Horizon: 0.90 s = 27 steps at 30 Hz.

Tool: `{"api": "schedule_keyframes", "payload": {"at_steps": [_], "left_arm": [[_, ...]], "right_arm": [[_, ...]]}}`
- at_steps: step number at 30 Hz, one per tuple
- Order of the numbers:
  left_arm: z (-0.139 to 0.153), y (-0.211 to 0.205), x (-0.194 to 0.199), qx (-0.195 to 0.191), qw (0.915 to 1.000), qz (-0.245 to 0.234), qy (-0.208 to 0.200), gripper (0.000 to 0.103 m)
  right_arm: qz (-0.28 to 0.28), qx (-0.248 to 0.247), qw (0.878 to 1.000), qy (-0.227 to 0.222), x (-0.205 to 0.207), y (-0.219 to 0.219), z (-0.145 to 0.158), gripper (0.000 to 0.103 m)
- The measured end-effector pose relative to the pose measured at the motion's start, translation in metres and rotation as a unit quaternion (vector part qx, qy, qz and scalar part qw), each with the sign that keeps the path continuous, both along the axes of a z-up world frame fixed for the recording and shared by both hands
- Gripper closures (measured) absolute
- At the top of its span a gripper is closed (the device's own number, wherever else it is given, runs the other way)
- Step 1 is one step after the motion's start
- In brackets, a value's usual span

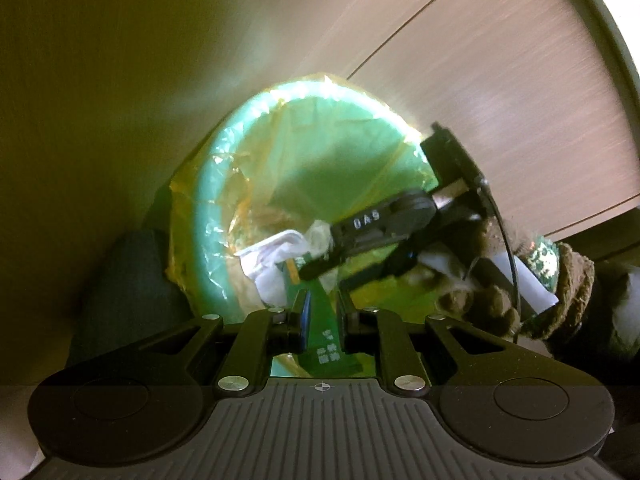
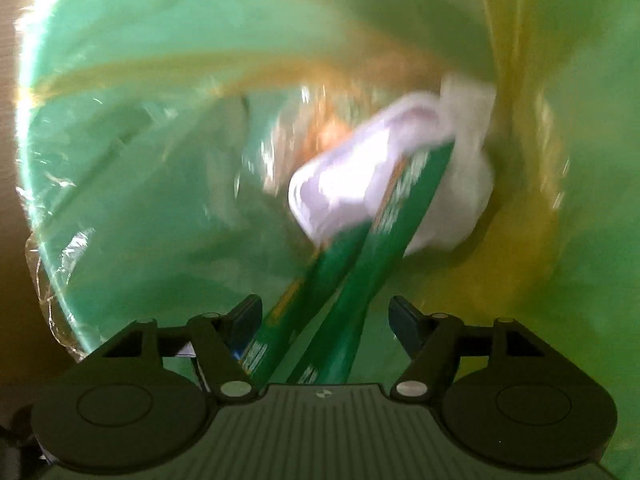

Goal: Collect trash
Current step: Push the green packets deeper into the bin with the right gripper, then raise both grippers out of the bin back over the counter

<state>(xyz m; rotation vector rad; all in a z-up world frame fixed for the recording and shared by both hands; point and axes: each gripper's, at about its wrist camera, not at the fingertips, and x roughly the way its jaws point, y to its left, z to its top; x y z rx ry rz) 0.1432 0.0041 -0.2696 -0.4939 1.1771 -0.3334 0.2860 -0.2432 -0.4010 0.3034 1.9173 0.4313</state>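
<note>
Over on the left, our left claw (image 1: 319, 320) is clenched on a flat green carton (image 1: 323, 322), the jaws pinching it from either side with its printed face pointing straight out ahead of us. Beyond it sits the green bin (image 1: 218, 184), lined with a yellowish plastic bag (image 1: 188, 200) folded over the rim. So from the left claw the bin mouth lies directly forward, and the carton's long axis already points into it. That is the relation we judge the coming move to hinge on: a drop from here has to clear the near rim.

Moving across, white crumpled trash (image 1: 272, 268) lies in the bottom of the bin, and the right claw (image 1: 316, 256) reaches in from the right over the opening, a gloved hand (image 1: 532, 292) behind it.

From the right wrist view, our right claw (image 2: 324, 320) is well inside the bin mouth with its jaws spread wide, released. A green carton (image 2: 360, 280) runs up between the open fingers, slanting up and to the right, its far end resting against the white trash (image 2: 344, 196). Motion blur keeps us from telling whether either pad touches it; it looks let go.

The right claw is clearly the deeper one in the bin; the left holds back near the rim with its load.
</note>
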Motion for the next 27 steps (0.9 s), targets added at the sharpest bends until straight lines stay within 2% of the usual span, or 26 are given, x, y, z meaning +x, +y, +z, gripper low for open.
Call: {"api": "schedule_keyframes", "payload": {"at_steps": [1,2,3,4,7,9,12,14,16,17,19,20,22,24,26,27], "left_arm": [[-0.001,-0.001,0.0,0.0,1.0,-0.002,0.002,0.087],[-0.001,-0.002,0.0,0.001,1.0,-0.004,0.002,0.087],[-0.001,-0.003,0.0,0.002,1.0,-0.005,0.002,0.087],[-0.001,-0.004,0.001,0.002,1.0,-0.006,0.002,0.087],[0.001,-0.002,0.003,0.008,1.0,0.0,0.001,0.087],[0.006,-0.002,0.002,0.015,0.9999,0.005,-0.003,0.087],[0.018,0.0,0.001,0.022,0.9996,0.009,-0.018,0.087],[0.027,-0.003,0.0,0.027,0.9992,0.01,-0.028,0.087],[0.037,-0.005,-0.001,0.031,0.9988,0.009,-0.035,0.087],[0.044,-0.007,-0.001,0.035,0.9986,0.009,-0.039,0.087],[0.062,-0.015,-0.001,0.042,0.9977,0.004,-0.053,0.087],[0.074,-0.019,-0.002,0.045,0.9969,0.0,-0.065,0.087],[0.103,-0.03,-0.003,0.055,0.9927,-0.012,-0.107,0.087],[0.133,-0.043,-0.005,0.065,0.9862,-0.025,-0.15,0.087],[0.166,-0.053,-0.01,0.072,0.9777,-0.037,-0.194,0.087],[0.182,-0.056,-0.012,0.075,0.9736,-0.04,-0.212,0.087]], "right_arm": [[-0.007,0.001,1.0,-0.003,0.0,0.0,-0.008,0.053],[-0.011,0.0,1.0,0.003,0.001,0.0,-0.012,0.064],[-0.017,-0.004,1.0,0.015,0.001,0.009,-0.03,0.081],[-0.024,-0.007,0.999,0.031,-0.001,0.015,-0.042,0.09],[-0.03,0.005,0.997,0.072,-0.017,0.04,-0.075,0.092],[-0.02,-0.009,0.999,0.046,-0.021,0.048,-0.072,0.092],[-0.001,0.001,1.0,-0.024,-0.019,0.047,-0.03,0.091],[-0.005,0.007,0.996,-0.085,-0.018,0.033,0.014,0.091],[-0.009,0.0,0.988,-0.153,-0.021,0.016,0.062,0.086],[-0.01,-0.006,0.982,-0.188,-0.025,0.007,0.087,0.082],[-0.009,-0.022,0.967,-0.255,-0.035,-0.01,0.135,0.067],[-0.006,-0.033,0.956,-0.292,-0.043,-0.017,0.158,0.066],[0.01,-0.06,0.928,-0.366,-0.06,-0.026,0.205,0.066],[0.027,-0.079,0.896,-0.437,-0.077,-0.031,0.248,0.062],[0.037,-0.083,0.864,-0.495,-0.093,-0.032,0.289,0.047],[0.038,-0.08,0.851,-0.517,-0.096,-0.038,0.312,0.035]]}}
